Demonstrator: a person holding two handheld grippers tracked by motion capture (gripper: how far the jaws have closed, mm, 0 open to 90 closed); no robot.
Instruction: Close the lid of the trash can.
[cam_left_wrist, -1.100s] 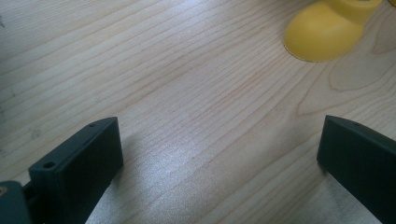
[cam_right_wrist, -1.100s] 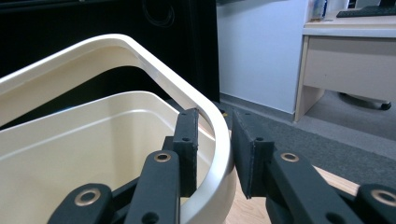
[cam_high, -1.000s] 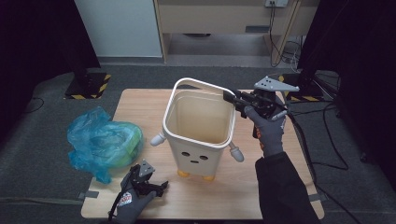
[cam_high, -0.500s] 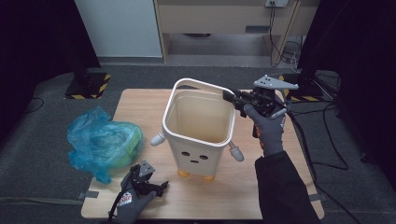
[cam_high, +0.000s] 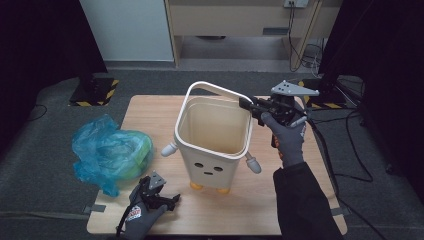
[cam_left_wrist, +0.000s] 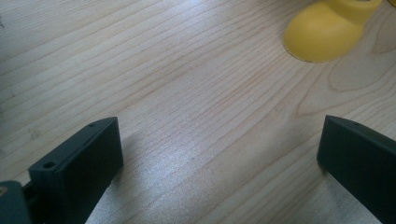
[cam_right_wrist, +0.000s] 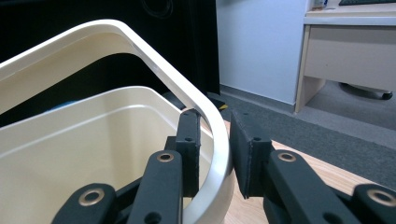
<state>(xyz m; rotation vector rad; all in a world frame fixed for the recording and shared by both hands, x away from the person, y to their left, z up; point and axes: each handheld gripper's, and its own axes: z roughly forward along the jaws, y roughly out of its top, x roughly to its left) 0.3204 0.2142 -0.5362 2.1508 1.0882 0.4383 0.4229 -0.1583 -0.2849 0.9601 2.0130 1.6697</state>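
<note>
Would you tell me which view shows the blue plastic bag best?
The high view: the blue plastic bag lies whole on the table's left side, crumpled. The right gripper view gives perhaps a blue sliver behind the bin, too faint to confirm.

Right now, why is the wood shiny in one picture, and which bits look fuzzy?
In the left gripper view, light glares pale off the table between the open jaws, and the yellow foot is a bit soft. In the right gripper view, the near jaw links and the bin rim blur close up. In the high view, the room around the table is dark.
</note>
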